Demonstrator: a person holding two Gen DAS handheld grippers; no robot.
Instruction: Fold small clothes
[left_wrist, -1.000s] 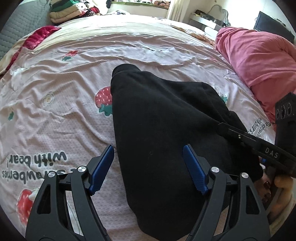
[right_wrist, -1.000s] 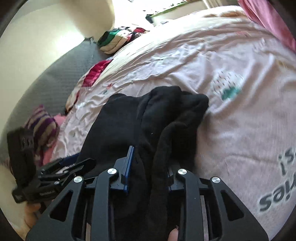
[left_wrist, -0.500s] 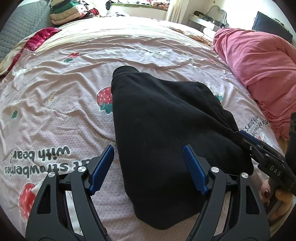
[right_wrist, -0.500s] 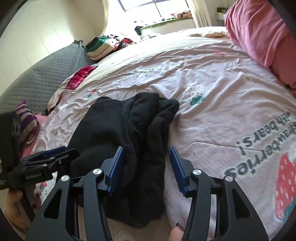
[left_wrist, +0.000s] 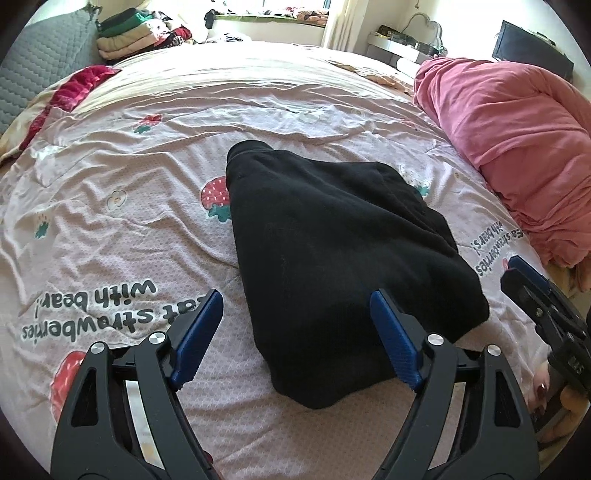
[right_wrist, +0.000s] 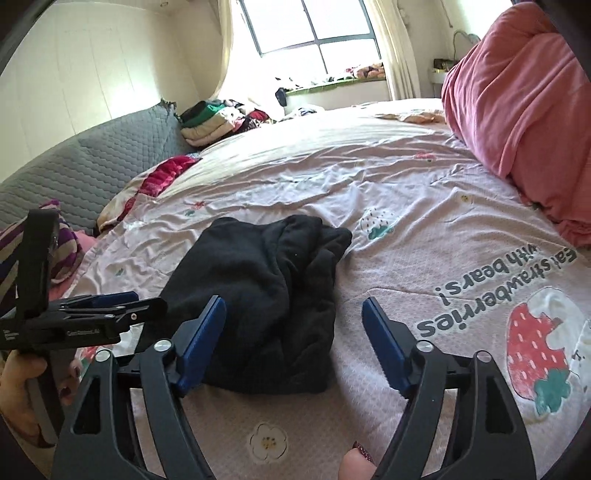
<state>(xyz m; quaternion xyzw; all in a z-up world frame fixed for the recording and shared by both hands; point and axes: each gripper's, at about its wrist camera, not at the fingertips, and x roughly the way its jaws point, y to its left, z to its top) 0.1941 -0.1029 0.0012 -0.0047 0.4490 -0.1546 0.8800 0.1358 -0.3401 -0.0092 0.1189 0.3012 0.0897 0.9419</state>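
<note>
Where the pink strawberry-print bedsheet (left_wrist: 147, 206) fills most of both views, a black garment (left_wrist: 332, 251) is seen lying folded at the centre of the frame, its rumpled layered edge turned toward the right side of the left wrist view. In the left wrist view, the left gripper (left_wrist: 295, 332) is held low at the bottom of the frame with its blue jaws spread wide apart, nothing between them but the near end of the garment below. In the right wrist view, the right gripper (right_wrist: 293, 332) is likewise shown with jaws wide apart, clear of the cloth, the garment's near edge lying just beyond the left blue pad. A pink duvet (left_wrist: 517, 140) is heaped at the right of the frame, and a stack of folded clothes (right_wrist: 210, 122) is seen at the upper left beside a grey quilted headboard (right_wrist: 92, 162).
</note>
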